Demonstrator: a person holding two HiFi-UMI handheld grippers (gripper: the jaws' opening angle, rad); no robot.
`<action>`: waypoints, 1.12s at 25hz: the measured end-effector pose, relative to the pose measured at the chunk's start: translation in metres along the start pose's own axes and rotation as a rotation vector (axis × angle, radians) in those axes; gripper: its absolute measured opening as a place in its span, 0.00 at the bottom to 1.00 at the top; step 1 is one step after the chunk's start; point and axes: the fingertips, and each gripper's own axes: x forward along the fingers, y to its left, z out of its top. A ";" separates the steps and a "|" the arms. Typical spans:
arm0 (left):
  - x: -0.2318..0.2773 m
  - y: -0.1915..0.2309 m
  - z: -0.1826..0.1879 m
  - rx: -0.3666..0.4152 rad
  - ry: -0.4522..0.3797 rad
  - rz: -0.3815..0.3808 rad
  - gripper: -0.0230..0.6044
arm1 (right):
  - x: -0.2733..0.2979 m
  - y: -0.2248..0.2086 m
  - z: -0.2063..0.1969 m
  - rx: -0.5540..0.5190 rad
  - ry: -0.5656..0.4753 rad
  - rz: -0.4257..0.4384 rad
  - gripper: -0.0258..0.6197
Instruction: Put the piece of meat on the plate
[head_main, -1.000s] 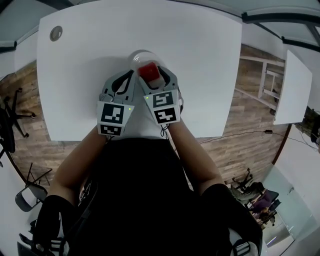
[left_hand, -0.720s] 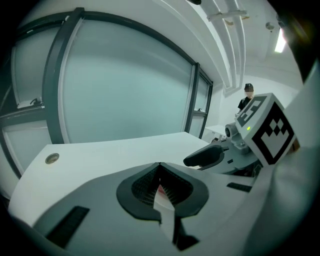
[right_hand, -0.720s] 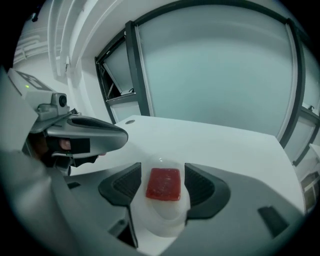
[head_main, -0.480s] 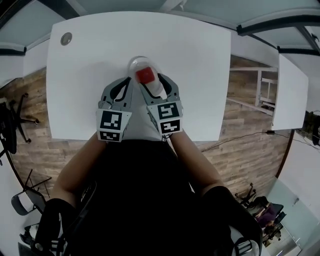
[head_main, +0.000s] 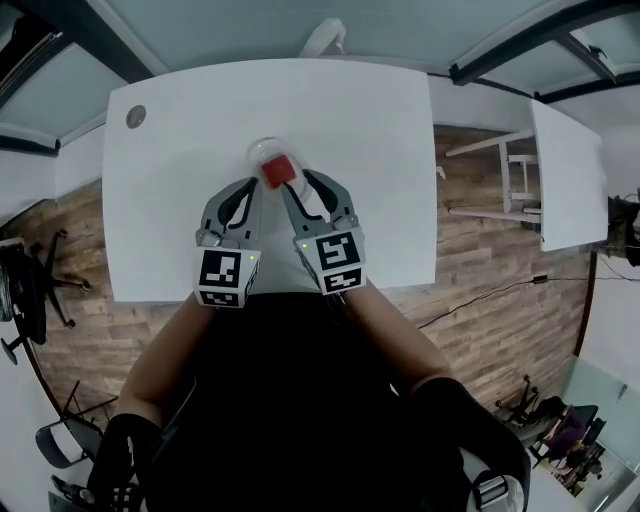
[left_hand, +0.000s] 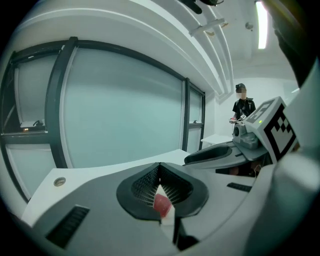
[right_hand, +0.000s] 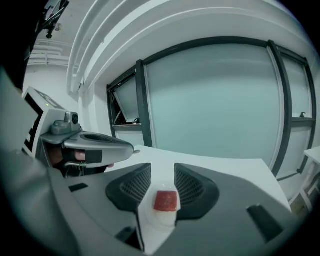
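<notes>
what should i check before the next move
1. Meat on plate: ok.
2. Right gripper free of meat: ok; jaws apart, just been closing, nothing between them.
3. Left gripper empty: ok; jaws together.
4. Plate flat on table: ok.
5. Meat centred on plate: cannot tell; the grippers cover part of the plate.

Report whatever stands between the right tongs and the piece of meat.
Nothing visible does. The piece of meat already lies on the white plate, in plain sight through the gap of the right tongs. Their jaws have just been closing, apart still, gripping nothing.
</notes>
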 end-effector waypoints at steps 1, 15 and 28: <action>-0.001 -0.002 0.005 0.008 -0.018 -0.014 0.04 | -0.004 -0.001 0.005 0.000 -0.013 -0.019 0.26; -0.052 -0.015 0.045 -0.035 -0.161 -0.221 0.04 | -0.070 0.060 0.065 0.014 -0.269 -0.145 0.12; -0.108 -0.044 0.053 0.006 -0.247 -0.382 0.04 | -0.128 0.097 0.080 -0.072 -0.375 -0.371 0.04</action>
